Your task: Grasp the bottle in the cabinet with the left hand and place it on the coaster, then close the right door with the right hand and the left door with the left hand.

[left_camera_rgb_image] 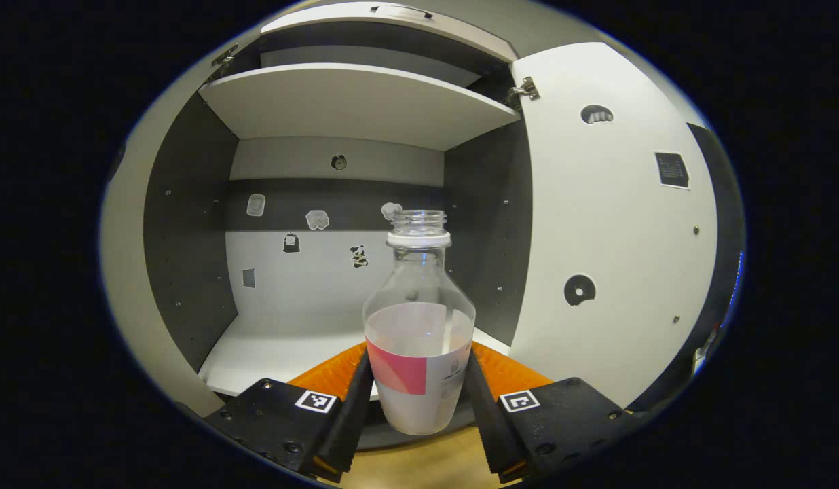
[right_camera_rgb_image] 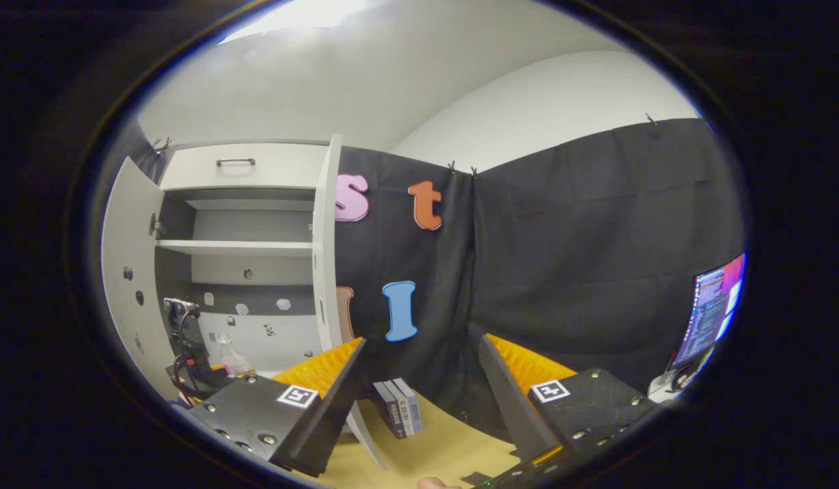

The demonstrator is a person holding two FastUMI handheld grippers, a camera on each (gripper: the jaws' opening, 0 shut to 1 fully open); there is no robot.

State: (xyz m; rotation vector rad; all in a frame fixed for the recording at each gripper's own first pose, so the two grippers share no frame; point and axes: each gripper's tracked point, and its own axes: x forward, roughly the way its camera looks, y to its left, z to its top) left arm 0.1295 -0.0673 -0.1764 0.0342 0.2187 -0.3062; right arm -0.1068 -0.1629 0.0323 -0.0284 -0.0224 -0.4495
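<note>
A clear, uncapped bottle (left_camera_rgb_image: 419, 326) with a white and pink label and some liquid in it sits between the fingers of my left gripper (left_camera_rgb_image: 418, 370), which is shut on its lower body. The bottle hangs just in front of the open cabinet's lower shelf (left_camera_rgb_image: 277, 350), above the wooden tabletop. The right door (left_camera_rgb_image: 616, 224) stands wide open beside it. In the right gripper view, my right gripper (right_camera_rgb_image: 421, 343) is open and holds nothing. Farther off at its left are the cabinet (right_camera_rgb_image: 243, 248), both open doors, the left gripper (right_camera_rgb_image: 189, 353) and the bottle (right_camera_rgb_image: 231, 356).
The cabinet's upper shelf (left_camera_rgb_image: 351, 102) is bare, and a drawer with a handle (right_camera_rgb_image: 235, 163) tops the cabinet. Several small boxes (right_camera_rgb_image: 399, 407) stand on the wooden table (right_camera_rgb_image: 433, 448) by the right door's edge (right_camera_rgb_image: 324, 258). A monitor (right_camera_rgb_image: 711, 312) glows at the far right.
</note>
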